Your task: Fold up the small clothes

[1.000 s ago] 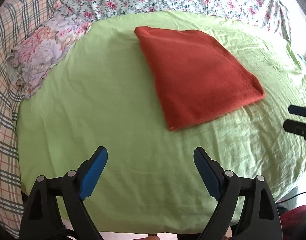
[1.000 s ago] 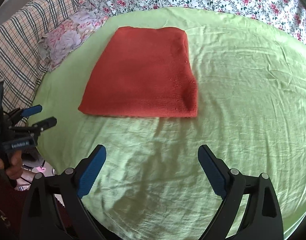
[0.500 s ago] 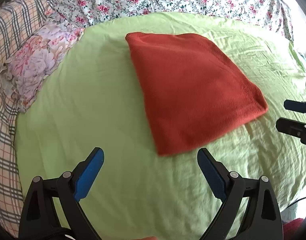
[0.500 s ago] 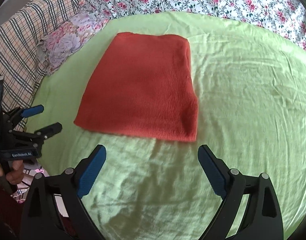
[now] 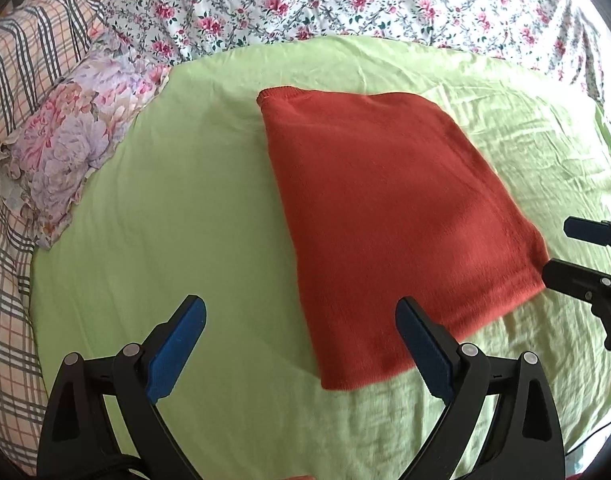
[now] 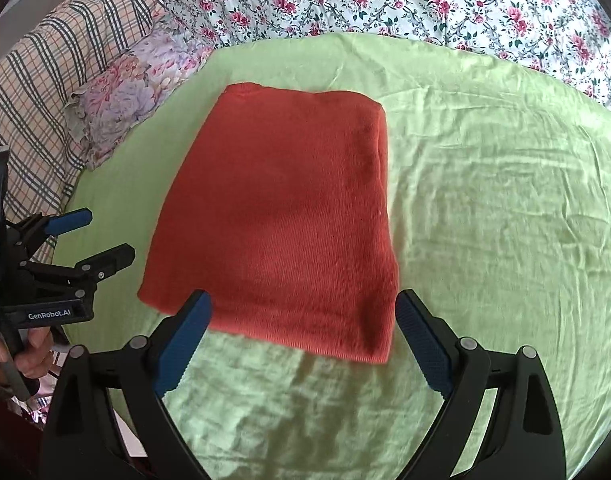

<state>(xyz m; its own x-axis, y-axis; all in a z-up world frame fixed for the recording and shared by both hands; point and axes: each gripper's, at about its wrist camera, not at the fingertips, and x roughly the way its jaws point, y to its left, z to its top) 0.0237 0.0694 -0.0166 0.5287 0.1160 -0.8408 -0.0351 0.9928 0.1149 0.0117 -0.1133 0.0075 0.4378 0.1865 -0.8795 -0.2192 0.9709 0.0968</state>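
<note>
**Folded garment lying clear on sheet**

While the left gripper (image 5: 299,334) and right gripper (image 6: 303,330) are hanging wide open and empty, the red folded garment (image 5: 385,216) is lying centre frame on the green sheet (image 5: 177,208), open sheet surrounding every edge, its long axis running upper left to lower right.

Bright, even daylight; soft shadows on the wrinkled lime-green cotton bedsheet (image 6: 485,208); strong fisheye bending, dark corners, slight blur.

A bed fills the room here, spread with a creased light green sheet (image 5: 185,208) over a rose-print cover (image 5: 345,4). On the left lie a floral pillow (image 5: 73,148) and a plaid blanket (image 5: 13,80) — daylight glares from the right.
</note>
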